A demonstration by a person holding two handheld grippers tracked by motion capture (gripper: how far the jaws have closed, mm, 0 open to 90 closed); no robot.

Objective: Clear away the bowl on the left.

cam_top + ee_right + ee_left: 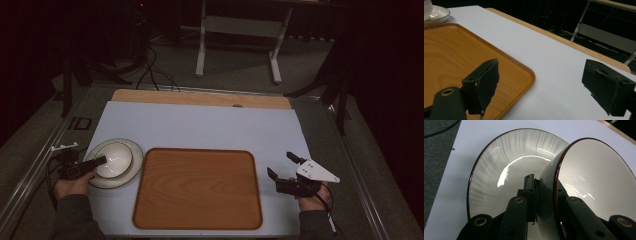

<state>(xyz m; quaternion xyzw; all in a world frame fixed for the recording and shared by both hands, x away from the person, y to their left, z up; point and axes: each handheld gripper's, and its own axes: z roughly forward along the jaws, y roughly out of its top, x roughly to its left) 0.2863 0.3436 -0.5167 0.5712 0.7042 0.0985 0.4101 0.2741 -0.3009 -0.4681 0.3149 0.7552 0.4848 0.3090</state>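
So the left gripper (pixel 97 162) is clamped on the rim of a white bowl (pixel 116 160), one jaw inside it and one outside against its wall; you can see it really well in the left gripper view, where the bowl (pixel 596 182) has a thin dark edge line and sits pinched between the two black jaws. The bowl is sitting in a white plate (pixel 135 165) with the same dark rim, over at the left side of the pale blue table top (pixel 200 125), just beside the left edge of a wooden tray (pixel 197 187). In the left gripper view the plate (pixel 499 165) shows streaky brush marks toward its rim. The tray is in the middle of the table, nothing on it. The right gripper (pixel 282 166) is off to the tray's right, jaws spread wide apart and gripping nothing, hovering over bare table top (pixel 554 75) near the tray's corner (pixel 524 75).
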